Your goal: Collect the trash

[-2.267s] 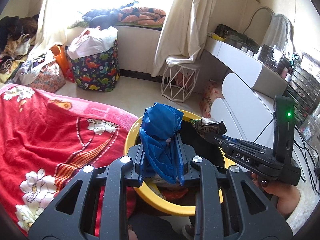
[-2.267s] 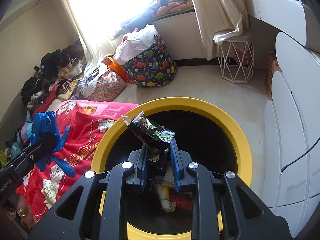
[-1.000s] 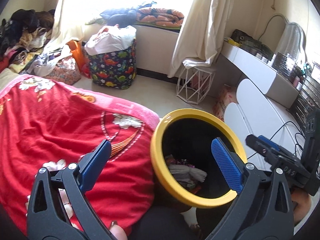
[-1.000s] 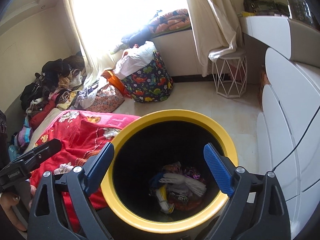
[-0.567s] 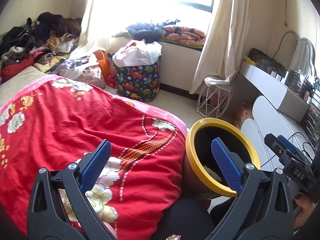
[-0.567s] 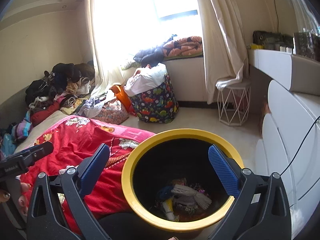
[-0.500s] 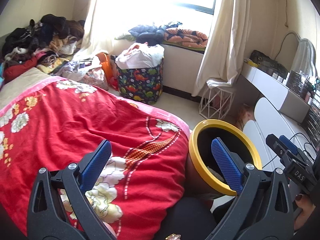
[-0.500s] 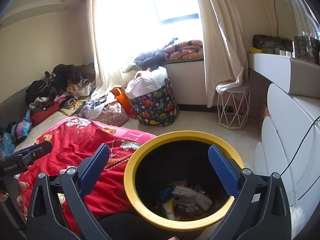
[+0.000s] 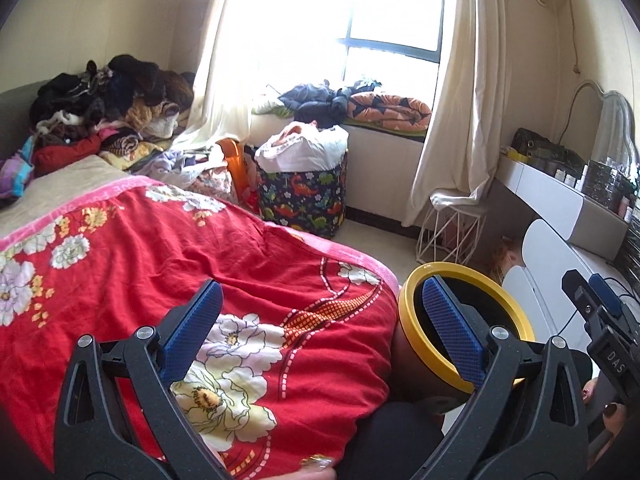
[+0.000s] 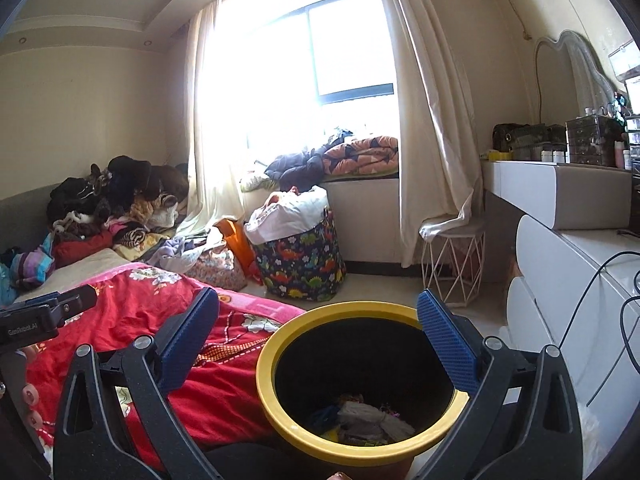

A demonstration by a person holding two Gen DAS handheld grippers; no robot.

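Note:
A round bin with a yellow rim [image 10: 280, 344] stands on the floor beside the bed; it also shows in the left wrist view [image 9: 516, 316]. Trash [image 10: 360, 420] lies at its bottom: crumpled wrappers, pale paper and something blue. My left gripper [image 9: 320, 328] is open and empty, above the red flowered bedspread [image 9: 160, 248] just left of the bin. My right gripper [image 10: 318, 340] is open and empty, raised over the near side of the bin. The right gripper also shows at the right edge of the left wrist view [image 9: 596, 320].
A dinosaur-print laundry basket [image 10: 304, 260] stuffed with white cloth stands under the window. Piled clothes [image 10: 116, 200] sit at the bed's head. A white wire stool [image 10: 452, 264] and white rounded drawers [image 10: 568, 280] with cables line the right side.
Both grippers let go of their trash, a blue glove and a dark wrapper, into the bin and opened. They then rose and drew back, tilting up toward the window.

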